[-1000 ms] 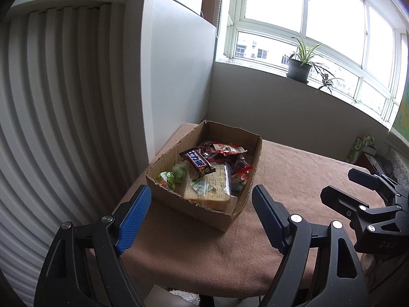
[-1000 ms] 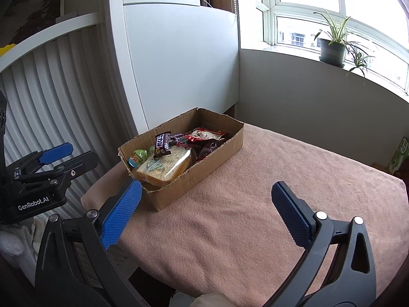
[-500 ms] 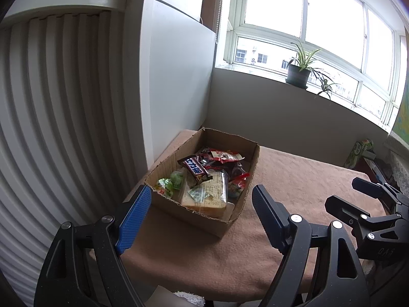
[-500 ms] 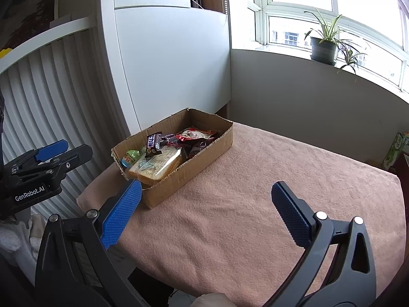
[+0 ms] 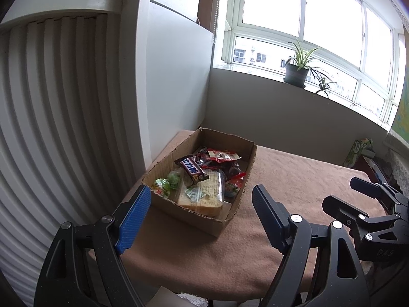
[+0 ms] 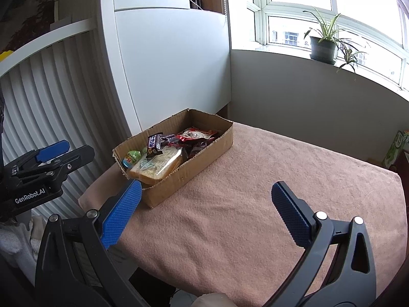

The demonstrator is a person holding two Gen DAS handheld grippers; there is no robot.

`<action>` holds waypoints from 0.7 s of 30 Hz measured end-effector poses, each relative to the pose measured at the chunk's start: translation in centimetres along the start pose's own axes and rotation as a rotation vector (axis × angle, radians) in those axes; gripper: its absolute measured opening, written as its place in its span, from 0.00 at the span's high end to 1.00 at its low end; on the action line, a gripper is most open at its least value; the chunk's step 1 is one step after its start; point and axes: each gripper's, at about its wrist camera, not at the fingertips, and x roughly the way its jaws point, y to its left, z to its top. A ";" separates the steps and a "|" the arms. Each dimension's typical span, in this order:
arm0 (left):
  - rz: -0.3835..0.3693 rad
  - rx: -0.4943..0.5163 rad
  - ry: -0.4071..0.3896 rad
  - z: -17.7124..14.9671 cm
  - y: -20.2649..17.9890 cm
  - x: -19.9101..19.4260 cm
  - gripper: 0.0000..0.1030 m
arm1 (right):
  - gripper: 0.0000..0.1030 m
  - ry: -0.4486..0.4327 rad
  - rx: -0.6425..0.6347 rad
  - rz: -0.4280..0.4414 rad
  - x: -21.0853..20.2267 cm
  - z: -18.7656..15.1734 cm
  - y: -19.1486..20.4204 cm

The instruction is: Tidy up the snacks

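Both grippers hang back from the table w/ jaws spread wide, nothing between them. Left gripper (image 5: 202, 212) frames the cardboard box (image 5: 217, 226) from the lower part of its view; right gripper (image 6: 204, 204) sits lower centre of its own view, over bare brown tablecloth (image 6: 268, 179).

Snacks are all inside the box, which sits mid-left in both views at the table's left edge, by the white cabinet (image 6: 173, 58). Contents: wrapped sandwich (image 5: 204, 197) at the near end, choc bar (image 5: 192, 171) lying slantwise on top of it, green candies (image 5: 166, 183) in the near-left corner, red packets (image 5: 222, 157) toward the far end. No snack visible on the cloth outside the box.

Change vs 1 s ago: the box reads smaller and higher in both views — both grippers have pulled back and up from it. Jaws were apart then too, box contents look the same, nothing lifted or dropped.

What that means: as a judgement, the retreat w/ empty jaws and everything boxed fits a finished tidy-up. It'd also fit backing off before sorting the pile inside the box, since the items lie jumbled, not in rows. Pics don't settle which.

Potted plant (image 6: 323, 46) on the sill, upper right, and a green carton (image 5: 358, 151) at the far right edge are well apart from the box.
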 end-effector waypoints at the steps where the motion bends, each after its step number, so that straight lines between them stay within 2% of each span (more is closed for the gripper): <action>1: -0.001 0.000 -0.001 0.0 0.0 0.0 0.21 | 0.00 0.000 0.003 0.000 0.0 0.0 0.0; 21: 0.000 -0.003 -0.005 -0.1 0.2 -0.3 0.21 | 0.00 0.012 0.011 0.003 0.1 -0.5 0.2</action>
